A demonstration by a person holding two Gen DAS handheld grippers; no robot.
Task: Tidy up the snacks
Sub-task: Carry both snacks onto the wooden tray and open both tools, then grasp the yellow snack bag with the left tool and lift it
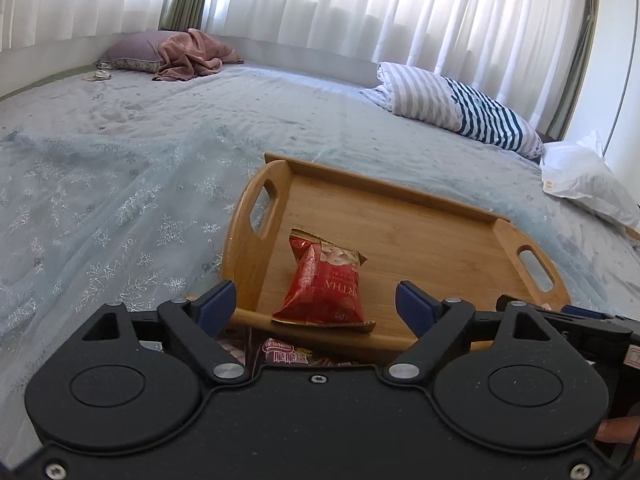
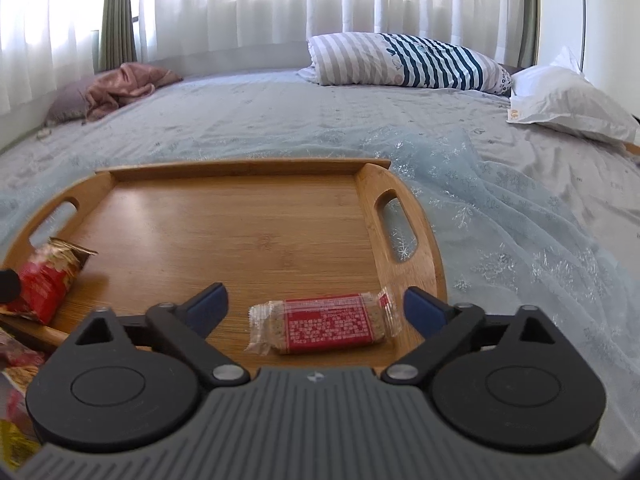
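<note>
A wooden tray [image 1: 432, 232] with two cut-out handles lies on the bed. In the left wrist view a red snack bag [image 1: 324, 284] rests on the tray near its front rim, and my left gripper [image 1: 316, 300] stands open around it, its blue pads clear of the bag. The right wrist view shows a red-labelled biscuit bar in clear wrap [image 2: 326, 322] lying flat on the tray [image 2: 240, 220] between the wide-open fingers of my right gripper [image 2: 316, 304]. The same red bag [image 2: 46, 280] lies at that view's left edge.
More snack packets [image 1: 280, 354] lie below the tray's front rim and packets [image 2: 16, 368] show at the lower left. The bed has a pale blue snowflake cover [image 1: 100, 208], a striped pillow [image 2: 404, 60], a white pillow [image 2: 568, 100] and a pink blanket [image 1: 192, 54].
</note>
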